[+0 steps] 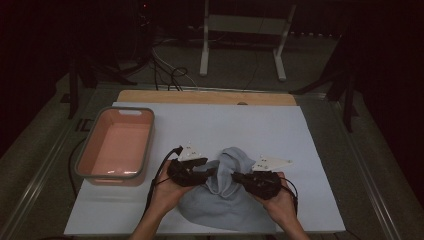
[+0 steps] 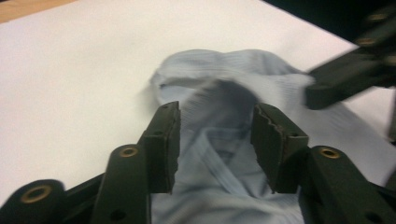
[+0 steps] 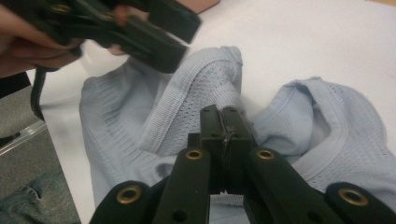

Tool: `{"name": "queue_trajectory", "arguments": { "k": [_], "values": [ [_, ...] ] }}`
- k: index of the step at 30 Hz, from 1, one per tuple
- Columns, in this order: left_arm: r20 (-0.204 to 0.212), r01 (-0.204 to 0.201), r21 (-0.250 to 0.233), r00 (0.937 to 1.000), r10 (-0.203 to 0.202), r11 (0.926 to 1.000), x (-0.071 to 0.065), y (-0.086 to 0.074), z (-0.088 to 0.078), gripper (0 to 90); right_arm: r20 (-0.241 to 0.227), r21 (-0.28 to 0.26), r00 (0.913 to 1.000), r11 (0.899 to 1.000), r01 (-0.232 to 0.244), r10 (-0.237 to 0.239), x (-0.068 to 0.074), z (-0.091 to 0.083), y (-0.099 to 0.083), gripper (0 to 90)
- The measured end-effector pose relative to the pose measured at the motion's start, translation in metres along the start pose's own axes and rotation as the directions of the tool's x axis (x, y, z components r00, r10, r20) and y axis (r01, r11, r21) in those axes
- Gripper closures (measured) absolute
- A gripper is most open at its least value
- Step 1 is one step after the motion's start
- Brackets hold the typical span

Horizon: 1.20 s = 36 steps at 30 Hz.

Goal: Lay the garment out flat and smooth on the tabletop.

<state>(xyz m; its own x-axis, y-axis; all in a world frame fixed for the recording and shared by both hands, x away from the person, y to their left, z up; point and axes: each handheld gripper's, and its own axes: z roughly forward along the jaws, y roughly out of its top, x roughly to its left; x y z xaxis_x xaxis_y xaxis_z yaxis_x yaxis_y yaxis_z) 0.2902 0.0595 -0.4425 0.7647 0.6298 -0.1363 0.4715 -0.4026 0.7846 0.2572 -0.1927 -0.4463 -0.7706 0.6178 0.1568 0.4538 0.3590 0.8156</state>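
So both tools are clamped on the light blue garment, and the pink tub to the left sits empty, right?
Not quite. Only the right tool is clamped on the light blue garment; the left gripper view shows the left tool with its jaws apart, the cloth loose between them. The pink tub is indeed empty, by the high view.

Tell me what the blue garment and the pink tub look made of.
Blue garment: a soft knit fabric, matte, with a perforated mesh weave and ribbed hems; probably synthetic sportswear or cotton, can't tell which. It drapes and bunches limply. Pink tub: looks like moulded plastic, smooth and slightly glossy inside, with a grey rim and rounded corners.
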Motion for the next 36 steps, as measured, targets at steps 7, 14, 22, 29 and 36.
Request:
{"name": "queue_trajectory", "arguments": {
  "k": [7,14,22,29,36],
  "values": [
    [-0.019,-0.027,0.073,0.9994,0.028,0.9970,0.002,0.003,0.021,46.1,-0.014,-0.013,0.9996,1.000,0.023,-0.023,0.004,-0.004,0.004,89.5],
    [0.010,-0.028,0.095,0.9996,0.028,0.9951,0.006,0.005,0.029,75.1,-0.014,-0.019,0.9987,0.999,0.049,-0.050,0.006,-0.006,0.006,89.5],
    [-0.005,-0.007,0.036,1.0000,0.007,0.9993,0.013,0.011,0.013,90.0,0.032,-0.019,0.9990,0.999,0.030,-0.030,-0.004,-0.011,0.004,60.9],
    [-0.004,0.006,0.033,1.0000,-0.006,0.9994,0.016,0.012,0.012,90.0,0.036,-0.006,0.9992,1.000,-0.017,0.017,-0.015,-0.013,-0.002,54.5],
    [-0.007,0.003,0.028,1.0000,-0.003,0.9996,0.016,0.012,0.013,89.9,0.027,0.044,0.9938,0.993,-0.109,0.108,-0.021,0.010,-0.004,40.0]
  ]
}}
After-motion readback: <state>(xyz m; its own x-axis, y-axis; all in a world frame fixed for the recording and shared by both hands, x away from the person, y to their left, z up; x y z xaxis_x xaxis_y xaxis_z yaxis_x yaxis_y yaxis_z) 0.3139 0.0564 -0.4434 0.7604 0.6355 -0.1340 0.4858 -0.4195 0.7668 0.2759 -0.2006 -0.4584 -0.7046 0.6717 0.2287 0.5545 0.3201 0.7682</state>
